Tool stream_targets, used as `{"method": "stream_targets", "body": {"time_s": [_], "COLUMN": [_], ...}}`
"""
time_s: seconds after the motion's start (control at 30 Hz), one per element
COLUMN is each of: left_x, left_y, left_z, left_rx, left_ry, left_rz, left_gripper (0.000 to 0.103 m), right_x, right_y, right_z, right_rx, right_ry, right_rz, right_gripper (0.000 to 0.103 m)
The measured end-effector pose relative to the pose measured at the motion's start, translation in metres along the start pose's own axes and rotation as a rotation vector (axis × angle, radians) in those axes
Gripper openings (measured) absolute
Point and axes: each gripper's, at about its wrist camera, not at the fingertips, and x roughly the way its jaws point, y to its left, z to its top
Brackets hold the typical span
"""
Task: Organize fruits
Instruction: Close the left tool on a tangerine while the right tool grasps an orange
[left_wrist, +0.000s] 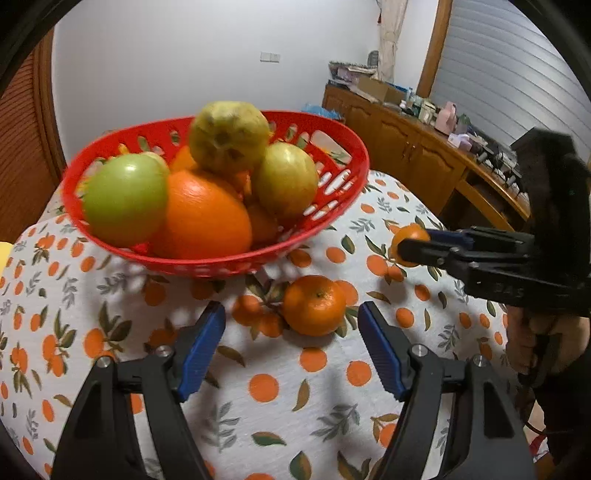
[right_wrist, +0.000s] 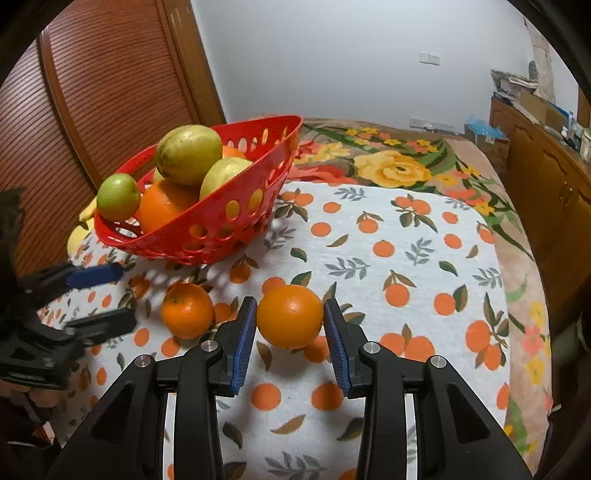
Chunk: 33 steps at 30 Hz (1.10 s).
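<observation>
Red basket (right_wrist: 207, 236) heaped; 2 oranges (right_wrist: 290, 316) (right_wrist: 187, 310) on cloth.

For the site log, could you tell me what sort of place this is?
Probably a home living or dining room: a red plastic fruit basket on an orange-print tablecloth, a cluttered wooden sideboard and a slatted wooden door.

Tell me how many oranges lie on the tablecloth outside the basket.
2: one orange sits between the right gripper fingers, another orange lies nearer the left gripper. The red basket could hide more.
</observation>
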Motion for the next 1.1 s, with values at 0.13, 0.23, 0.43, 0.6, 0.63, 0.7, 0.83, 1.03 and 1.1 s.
{"method": "stream_targets", "body": {"time_s": [0.13,0.23,0.43,0.6,0.63,0.7,0.83,1.03,1.1], "left_x": [0.011,0.022,0.039,0.042,0.040,0.036,0.015,-0.018,-0.030], "left_y": [-0.006,-0.009,-0.013,-0.011,-0.010,-0.009,-0.008,-0.005,-0.004], "left_z": [0.001,0.002,0.005,0.002,0.000,-0.001,-0.005,-0.007,-0.008], "left_rx": [0.004,0.017,0.027,0.024,0.022,0.018,0.015,0.015,0.016], "left_ry": [0.025,0.055,0.091,0.105,0.101,0.092,0.058,0.010,-0.007], "left_rz": [-0.021,-0.025,-0.020,-0.030,-0.034,-0.043,-0.039,-0.047,-0.049], "left_gripper": [0.069,0.063,0.059,0.045,0.044,0.044,0.043,0.043,0.043], "right_x": [-0.007,-0.010,-0.014,-0.017,-0.018,-0.019,-0.023,-0.035,-0.039], "right_y": [-0.005,-0.008,-0.010,-0.010,-0.009,-0.007,-0.002,0.008,0.013], "right_z": [-0.004,-0.006,-0.010,-0.013,-0.013,-0.014,-0.017,-0.018,-0.018], "right_rx": [0.006,0.015,0.027,0.035,0.037,0.041,0.044,0.051,0.047], "right_ry": [-0.008,-0.012,-0.016,-0.021,-0.022,-0.026,-0.033,-0.060,-0.072], "right_rz": [-0.011,-0.016,-0.017,-0.011,-0.011,-0.007,0.001,0.011,0.013], "right_gripper": [0.036,0.036,0.036,0.036,0.036,0.036,0.036,0.036,0.036]}}
